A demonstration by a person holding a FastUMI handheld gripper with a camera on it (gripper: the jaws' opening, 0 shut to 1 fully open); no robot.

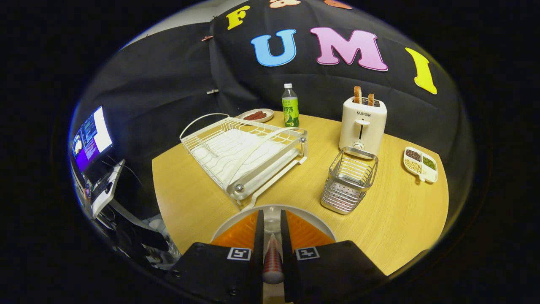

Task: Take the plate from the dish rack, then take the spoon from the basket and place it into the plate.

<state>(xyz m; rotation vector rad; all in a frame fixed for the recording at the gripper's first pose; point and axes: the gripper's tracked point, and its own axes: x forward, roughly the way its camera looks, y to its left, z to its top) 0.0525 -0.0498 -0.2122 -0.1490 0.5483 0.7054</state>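
The table [202, 185] is round with a pale wood-grain top and carries everything ahead of the gripper [270, 236]. The rack [242, 154], a white wire frame with a curved handle and metal corner knobs, stands beyond the fingers and to their left, and no plate stands in its slots. The plate [273, 213] lies flat on the table directly under the fingers; its white rim arcs just ahead of them, and its orange, ribbed inner surface shows on either side of them. The fingers [258, 236] are black and flat, each with a square marker tag near its base. The jaws stand narrowly apart, closed onto the spoon [273, 264], whose reddish handle with a rounded pale end runs lengthwise in the gap, over the plate. The toaster [363, 124], white with two slices standing in it, sits well beyond the fingers and to the right. The basket [349, 180], made of metal wire with a perforated base, stands ahead and right of the fingers, just in front of the toaster. A green-labelled bottle [290, 106] stands beyond the rack.
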